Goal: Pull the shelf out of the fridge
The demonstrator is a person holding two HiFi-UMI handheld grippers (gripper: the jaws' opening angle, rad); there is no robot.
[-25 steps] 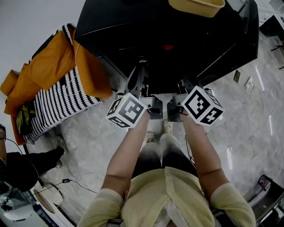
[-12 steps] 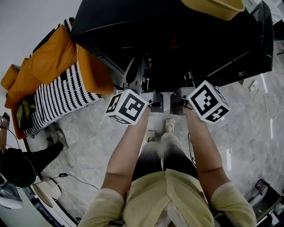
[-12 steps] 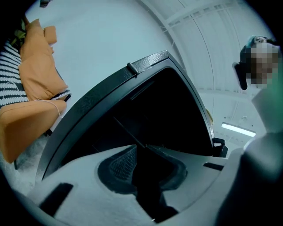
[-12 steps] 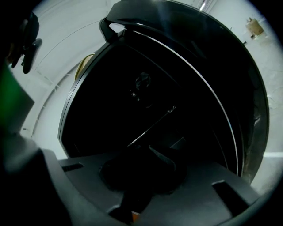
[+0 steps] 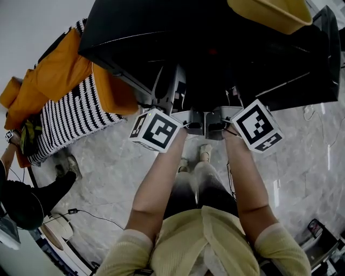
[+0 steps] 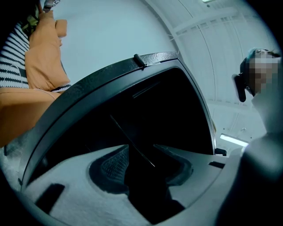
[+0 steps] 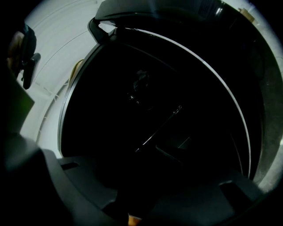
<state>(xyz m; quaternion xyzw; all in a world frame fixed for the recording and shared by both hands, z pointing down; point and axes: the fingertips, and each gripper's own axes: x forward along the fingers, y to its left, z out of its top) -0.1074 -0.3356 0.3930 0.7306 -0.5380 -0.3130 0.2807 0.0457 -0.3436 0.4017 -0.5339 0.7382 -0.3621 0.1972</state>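
Over the last second both grippers have moved nearer the fridge [image 5: 161, 32]. Its black body now fills more of the head view, and the two marker cubes sit just short of its open front. I judge this to be the end of the approach, with no pull begun yet.

Left gripper [image 6: 143, 162]: tongs wide, nothing clamped between the pads. Right gripper [image 7: 140, 176]: the picture is very dark, but the tongs read as apart there too, with nothing gripped.

The shelf [image 6: 132, 142] is, in my judgement, the thin bright line crossing the dark cavity. It lies beyond the left gripper's gap and in line with it. I cannot tell whether it is within reach.

The head view shows the yellow basin [image 5: 272, 13] on the fridge top at far right and the orange cloth [image 5: 64, 70] to the left. The cavity there is plain black, with no shelf visible. Only the gripper views pick up that edge, and the right one shows it as a similar slanting glint.
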